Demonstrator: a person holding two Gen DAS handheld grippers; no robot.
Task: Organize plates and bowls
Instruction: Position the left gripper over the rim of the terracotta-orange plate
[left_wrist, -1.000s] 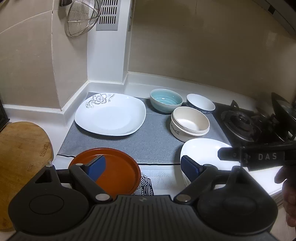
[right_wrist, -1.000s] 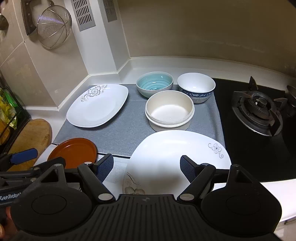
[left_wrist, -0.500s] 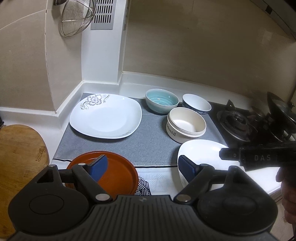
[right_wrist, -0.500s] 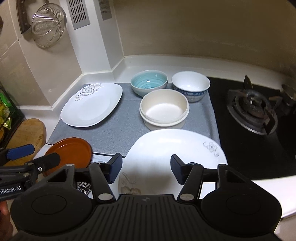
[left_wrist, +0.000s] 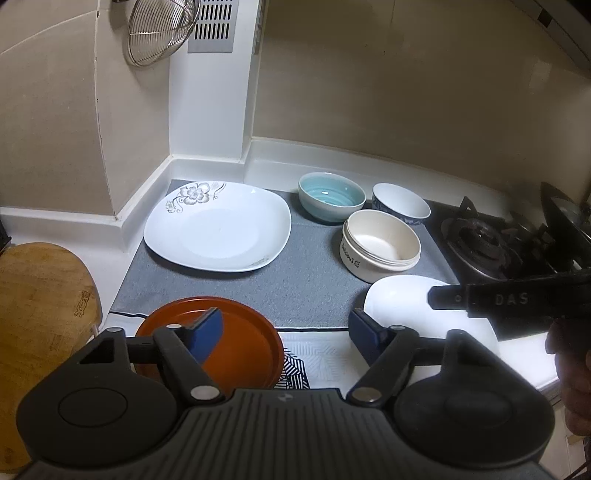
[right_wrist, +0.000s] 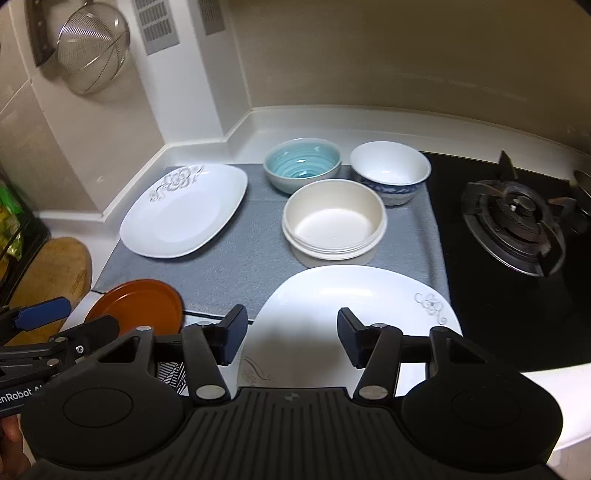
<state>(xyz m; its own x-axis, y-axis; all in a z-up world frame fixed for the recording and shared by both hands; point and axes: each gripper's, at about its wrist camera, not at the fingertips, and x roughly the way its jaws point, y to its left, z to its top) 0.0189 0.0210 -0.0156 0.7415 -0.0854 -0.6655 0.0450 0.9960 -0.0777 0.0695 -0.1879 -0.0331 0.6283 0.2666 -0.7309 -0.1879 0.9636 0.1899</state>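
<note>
Fingers of the right gripper stand apart and empty, straddling the near rim of the white plate, which lies toward twelve o'clock, its long side running nine to three. The left gripper, also spread and empty, hangs over the orange plate at eleven, farther from the white plate.

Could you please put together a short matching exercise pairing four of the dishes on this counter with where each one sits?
Things:
1. orange plate
2. teal bowl
3. cream bowl
4. blue-patterned bowl

Places:
A. back of the grey mat, next to the stove
B. front left, off the mat
C. back of the mat, between the flowered plate and another bowl
D. middle of the mat, in front of two bowls

Pairs: 1-B, 2-C, 3-D, 4-A
</note>
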